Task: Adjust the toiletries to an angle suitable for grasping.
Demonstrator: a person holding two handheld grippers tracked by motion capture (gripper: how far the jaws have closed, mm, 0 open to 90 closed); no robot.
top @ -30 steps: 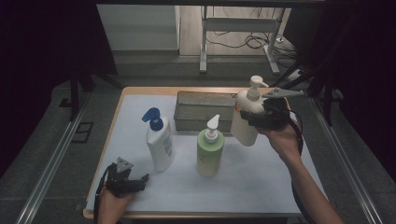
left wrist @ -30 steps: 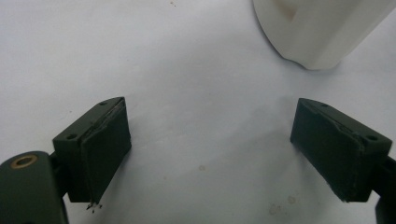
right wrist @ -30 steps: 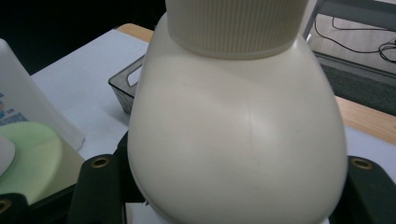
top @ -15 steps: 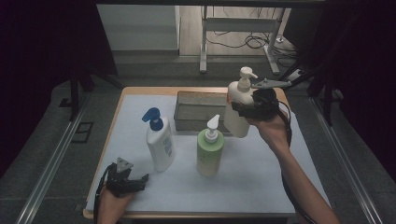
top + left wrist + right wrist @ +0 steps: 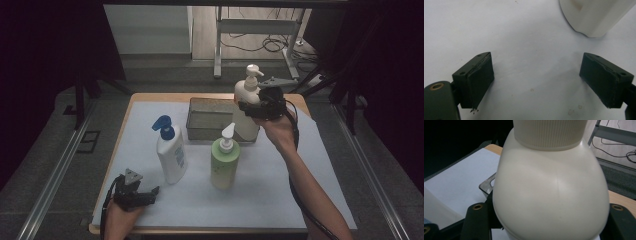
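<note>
Right tool [image 5: 250, 107] clamped on cream bottle [image 5: 246, 107], jaws on either side of the body below the shoulder; same grip seen close in right gripper view, cream bottle [image 5: 549, 195] bulging between the black jaws, ribbed collar at top. Bottle held upright, lifted off the surface, over the near right corner of grey tray [image 5: 200, 125]; whether its base touches the tray rim cannot be told. Tray corner [image 5: 487, 185] visible behind the bottle in right gripper view. Left tool [image 5: 150, 192] released, jaws spread wide, nothing between them, low at the near left of the surface [image 5: 280, 190]. Left gripper view: jaws well apart over white sheet, base of white bottle [image 5: 596, 15] ahead and to the right, not touching. White bottle with blue pump [image 5: 171, 152] standing upright left of centre. Green bottle [image 5: 224, 160] upright just in front of the tray, near the held bottle but apart from it.
</note>
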